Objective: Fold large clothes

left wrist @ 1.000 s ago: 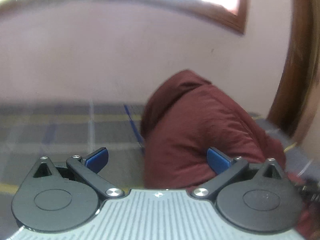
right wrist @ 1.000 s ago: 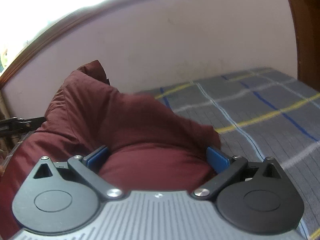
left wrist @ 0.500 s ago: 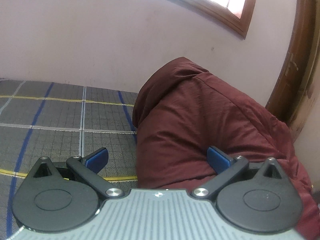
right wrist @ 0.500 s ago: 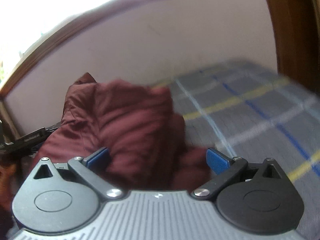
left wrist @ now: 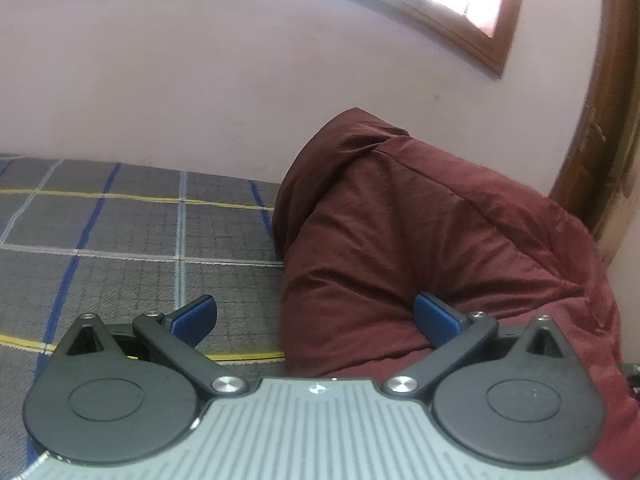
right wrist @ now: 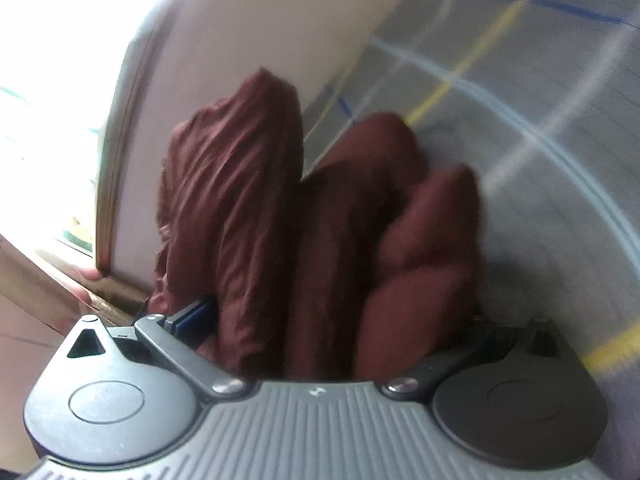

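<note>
A large maroon garment (left wrist: 420,240) lies heaped on a grey plaid bed cover (left wrist: 120,240), against the pink wall. My left gripper (left wrist: 316,316) is open just in front of the heap's near left edge; its right finger (left wrist: 436,316) touches the cloth, its left finger (left wrist: 196,316) hangs over the cover. In the tilted, blurred right wrist view the garment (right wrist: 320,220) bunches into upright folds between the jaws of my right gripper (right wrist: 328,320). The jaws stand wide; the right fingertip is hidden behind cloth.
A pink wall (left wrist: 200,80) runs close behind the bed. A wooden window frame (left wrist: 480,40) sits above and a brown door frame (left wrist: 600,120) stands at the right. The plaid cover (right wrist: 540,160) extends right of the heap in the right wrist view.
The right gripper has rolled sharply and pushed into the garment, which now stands bunched between its jaws. The left view has steadied, with the gripper staying at the heap's left edge.
</note>
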`<state>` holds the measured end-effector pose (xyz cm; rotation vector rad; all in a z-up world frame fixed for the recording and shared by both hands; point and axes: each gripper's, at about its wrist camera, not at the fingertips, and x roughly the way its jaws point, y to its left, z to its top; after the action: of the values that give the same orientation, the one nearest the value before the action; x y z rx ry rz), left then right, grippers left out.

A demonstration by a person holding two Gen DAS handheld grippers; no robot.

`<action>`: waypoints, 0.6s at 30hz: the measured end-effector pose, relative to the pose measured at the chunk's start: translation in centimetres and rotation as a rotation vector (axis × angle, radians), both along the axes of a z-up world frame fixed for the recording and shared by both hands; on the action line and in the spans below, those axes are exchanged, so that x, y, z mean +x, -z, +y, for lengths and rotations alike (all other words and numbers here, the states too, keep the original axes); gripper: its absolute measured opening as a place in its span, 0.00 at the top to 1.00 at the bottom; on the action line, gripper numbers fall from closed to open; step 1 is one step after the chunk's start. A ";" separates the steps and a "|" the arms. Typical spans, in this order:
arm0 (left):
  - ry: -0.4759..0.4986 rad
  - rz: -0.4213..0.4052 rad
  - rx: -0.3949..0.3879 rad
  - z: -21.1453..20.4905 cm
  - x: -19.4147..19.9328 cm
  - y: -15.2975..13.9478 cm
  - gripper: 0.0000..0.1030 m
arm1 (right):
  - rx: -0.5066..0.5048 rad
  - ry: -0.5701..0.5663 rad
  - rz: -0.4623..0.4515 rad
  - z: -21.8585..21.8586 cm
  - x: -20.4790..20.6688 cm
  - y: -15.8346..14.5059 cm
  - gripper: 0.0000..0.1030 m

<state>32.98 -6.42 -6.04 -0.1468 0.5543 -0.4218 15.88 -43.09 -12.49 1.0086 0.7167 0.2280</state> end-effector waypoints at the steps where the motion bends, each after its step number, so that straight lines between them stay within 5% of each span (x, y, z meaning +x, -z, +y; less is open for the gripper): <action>1: -0.011 0.003 -0.001 0.3 0.0 -0.1 0.00 | -0.017 -0.023 -0.005 0.4 0.9 0.0 0.00; 7: -0.002 0.038 -0.015 4.6 0.1 -0.4 0.00 | -0.078 -0.121 -0.085 0.6 2.4 0.5 0.00; 10: 0.058 0.169 -0.106 7.1 1.3 0.9 0.00 | -0.078 -0.137 -0.104 0.6 2.4 0.7 0.00; 18: 0.259 0.293 -0.316 6.5 3.0 3.3 0.00 | -0.052 -0.146 -0.106 0.3 3.3 1.0 0.00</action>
<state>35.99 0.13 -9.30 -0.4482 0.7971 -0.7464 19.15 -42.76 -13.48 0.8894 0.6971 0.3854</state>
